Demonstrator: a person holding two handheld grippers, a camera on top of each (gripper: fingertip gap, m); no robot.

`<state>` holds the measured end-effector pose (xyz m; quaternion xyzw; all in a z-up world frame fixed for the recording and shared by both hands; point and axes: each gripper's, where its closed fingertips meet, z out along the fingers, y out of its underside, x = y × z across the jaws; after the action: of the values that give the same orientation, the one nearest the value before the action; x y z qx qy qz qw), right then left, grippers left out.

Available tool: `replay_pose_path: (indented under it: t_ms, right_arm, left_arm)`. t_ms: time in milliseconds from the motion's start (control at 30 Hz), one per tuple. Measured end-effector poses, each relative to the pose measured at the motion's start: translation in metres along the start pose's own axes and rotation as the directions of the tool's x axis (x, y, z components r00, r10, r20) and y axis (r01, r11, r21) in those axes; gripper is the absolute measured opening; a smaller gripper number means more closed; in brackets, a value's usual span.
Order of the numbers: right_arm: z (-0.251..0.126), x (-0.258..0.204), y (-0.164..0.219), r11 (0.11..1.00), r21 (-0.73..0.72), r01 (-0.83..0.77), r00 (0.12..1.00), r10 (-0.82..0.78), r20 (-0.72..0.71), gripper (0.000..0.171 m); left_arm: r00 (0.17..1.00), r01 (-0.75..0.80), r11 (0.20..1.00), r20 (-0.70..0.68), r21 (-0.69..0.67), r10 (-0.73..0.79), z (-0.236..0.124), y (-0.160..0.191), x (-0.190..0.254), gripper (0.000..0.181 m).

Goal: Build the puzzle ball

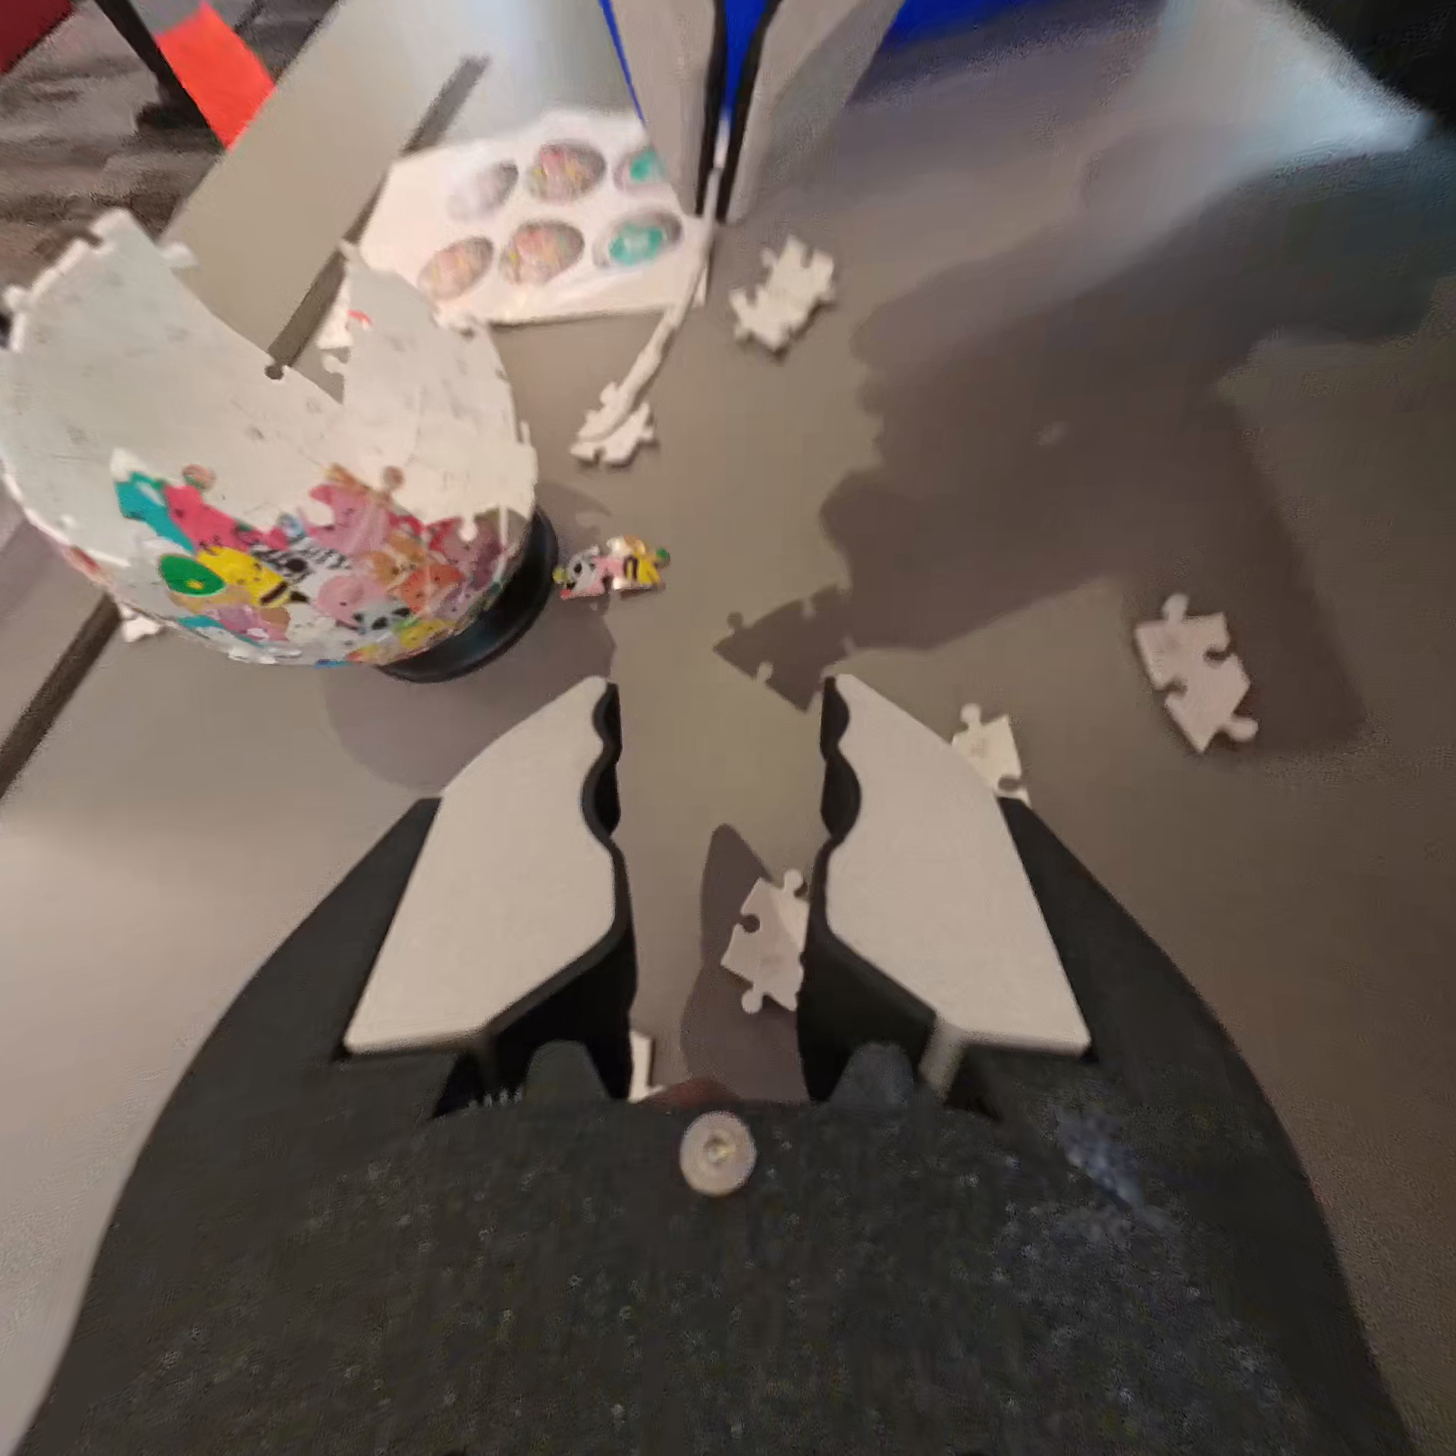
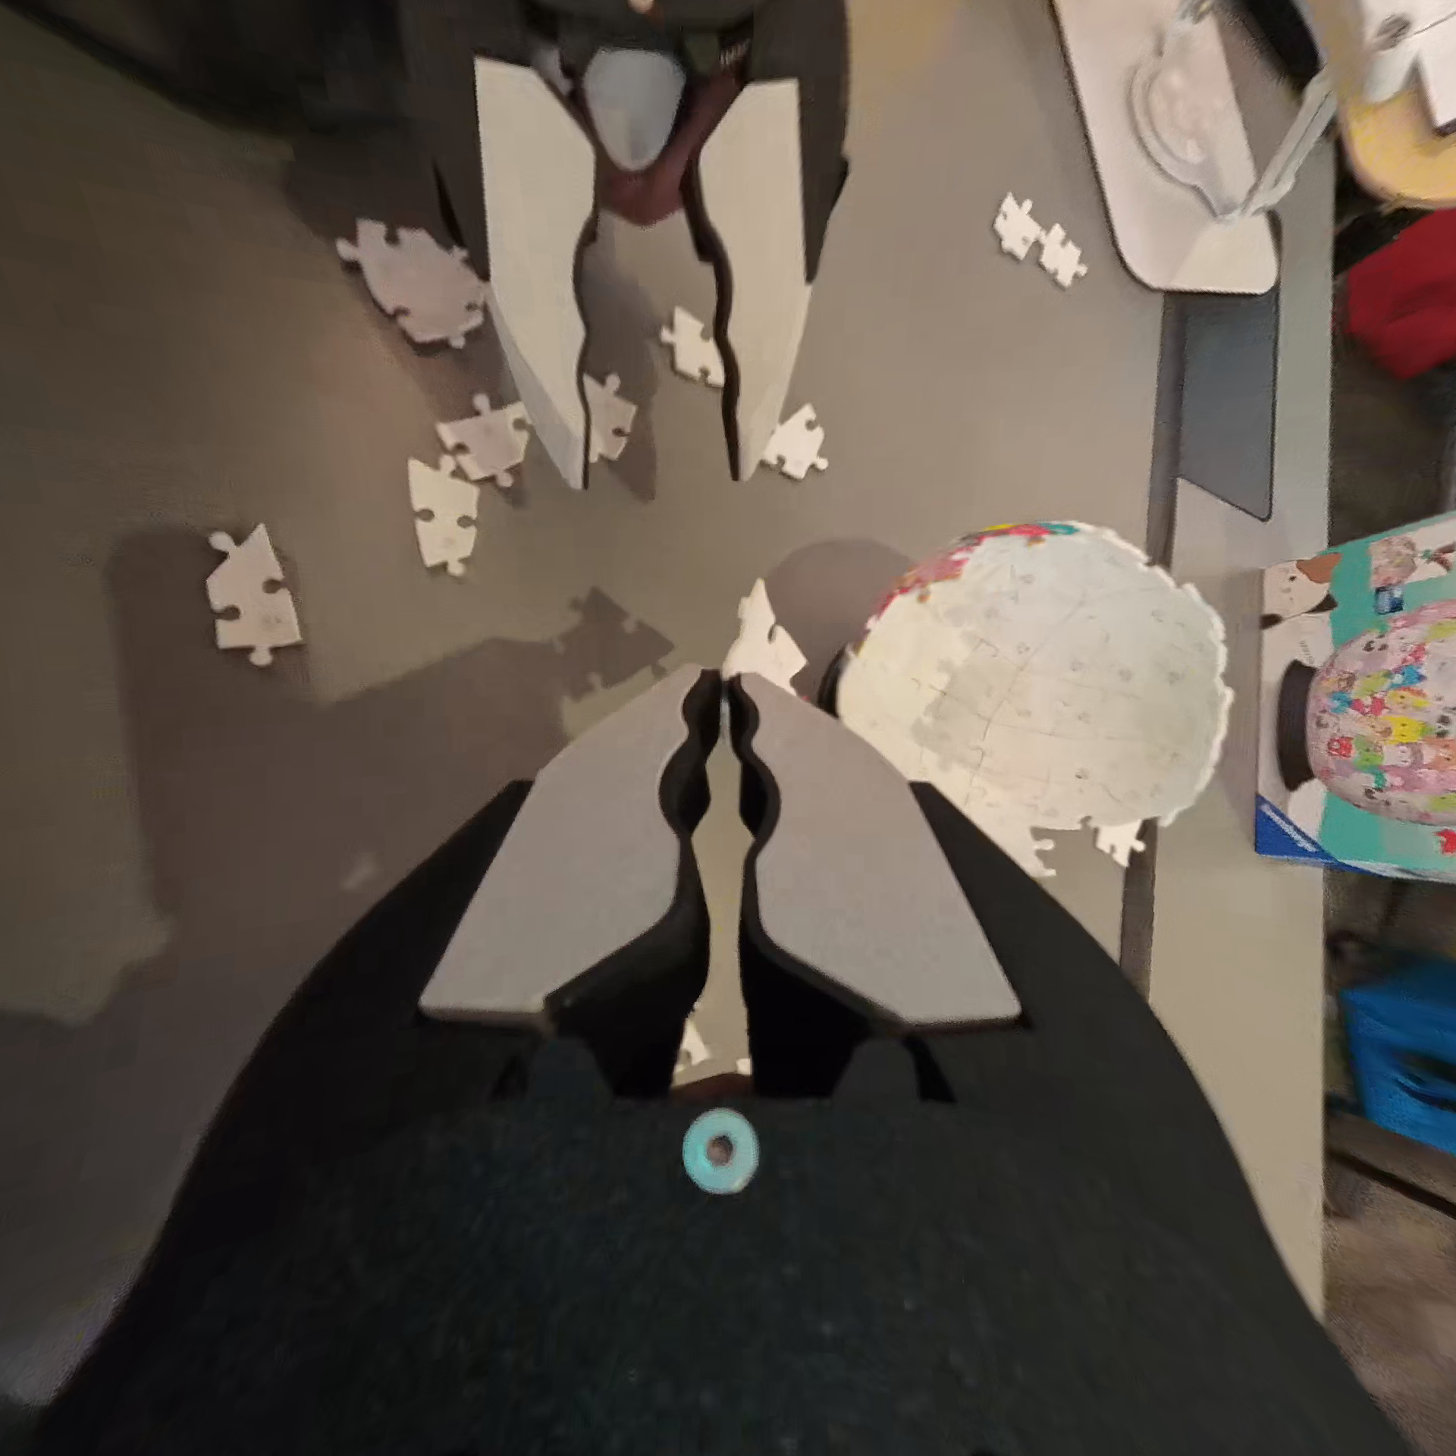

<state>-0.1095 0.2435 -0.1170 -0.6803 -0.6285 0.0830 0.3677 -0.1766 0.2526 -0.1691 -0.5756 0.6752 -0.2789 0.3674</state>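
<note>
Left wrist view: we see a grey desk point(image 1: 1024, 945) strewn with white pieces point(image 1: 1194, 672), a leaflet point(image 1: 544, 228) at the back, and patterned carpet point(image 1: 71, 142) beyond the edge. Our half-built ball point(image 1: 260, 504) sits on a black stand point(image 1: 504, 614) at left, one coloured piece point(image 1: 616, 569) beside it. Our left tool point(image 1: 717, 693) hovers over the desk, jaws apart and empty. Right wrist view: our right tool point(image 2: 723, 684) hangs tips nearly closed, pinching a white piece point(image 2: 760, 630) beside the ball; a box point(image 2: 1371, 709) lies at right.
</note>
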Motion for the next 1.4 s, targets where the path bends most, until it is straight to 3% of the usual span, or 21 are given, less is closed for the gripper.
replay_pose_path:
  t_ms: [133,333,500,667,800,1000,1400]
  right_arm:
    - [-0.004,0.018,0.0,0.996,0.09,0.005,1.0,-0.008,0.029,0.002]
    - [0.02,0.026,0.037,0.998,-0.052,0.031,0.998,-0.028,0.057,0.002]
    - [0.027,0.032,0.032,0.992,-0.116,0.053,0.993,-0.04,0.111,0.002]
    - [0.029,0.036,0.03,0.971,-0.23,0.066,0.969,-0.007,0.249,0.002]
    - [0.033,0.045,0.028,0.971,-0.235,0.05,0.946,0.03,0.324,0.002]
    - [0.037,0.046,0.032,0.969,-0.246,-0.014,0.894,0.123,0.432,0.002]
    - [0.04,0.045,0.035,0.973,-0.228,0.025,0.888,0.084,0.452,0.002]
  left_arm:
    - [0.994,0.109,0.986,-0.035,0.124,-0.106,0.001,-0.014,-0.014,0.04]
    - [0.983,0.165,0.964,0.042,0.207,-0.178,0.001,-0.003,-0.063,0.041]
    - [0.956,0.196,0.915,0.139,0.353,-0.258,-0.014,0.003,-0.13,0.049]
    - [0.93,0.281,0.863,0.103,0.419,-0.353,-0.02,0.01,-0.174,0.052]
    - [0.919,0.348,0.838,0.025,0.421,-0.394,-0.019,0.012,-0.174,0.053]
    - [0.943,0.291,0.877,0.041,0.382,-0.331,-0.012,0.012,-0.164,0.053]
    - [0.967,0.206,0.919,0.073,0.337,-0.244,-0.007,0.011,-0.147,0.053]
